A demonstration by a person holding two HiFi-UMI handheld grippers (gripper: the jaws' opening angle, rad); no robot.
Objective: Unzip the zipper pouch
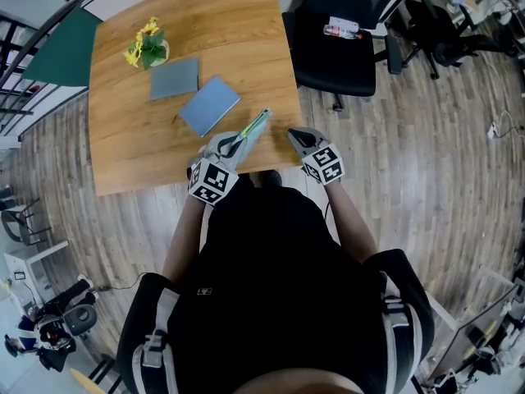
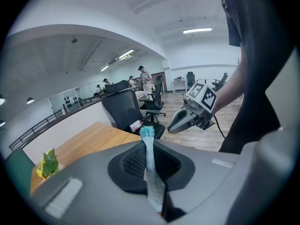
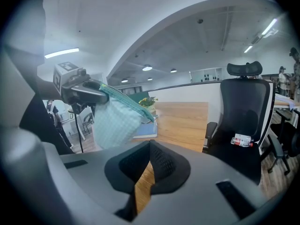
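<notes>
One pale teal checked fabric zipper pouch [image 3: 115, 118] hangs in the air over the near right corner of the wooden table [image 1: 131, 138]. Its zip edge is up and looks closed; contents can't be seen. L gripper [image 1: 232, 146] is clenched on one end of the pouch, w/ cloth pinched between its jaws. R gripper [image 1: 297, 135] sits just right of the pouch, apart from it, jaws pressed together w/ nothing between.

One small pale pot [image 1: 159, 53] at the far left of the table holds yellow flowers [image 1: 143, 39]. Two flat books lie mid-table: one grey book [image 1: 174, 78], and one blue book [image 1: 209, 105] nearer and to its right, close beside it. One black office chair [image 1: 340, 64] stands right of the table, w/ one small red-labelled bottle [image 1: 342, 29] lying on its seat.
</notes>
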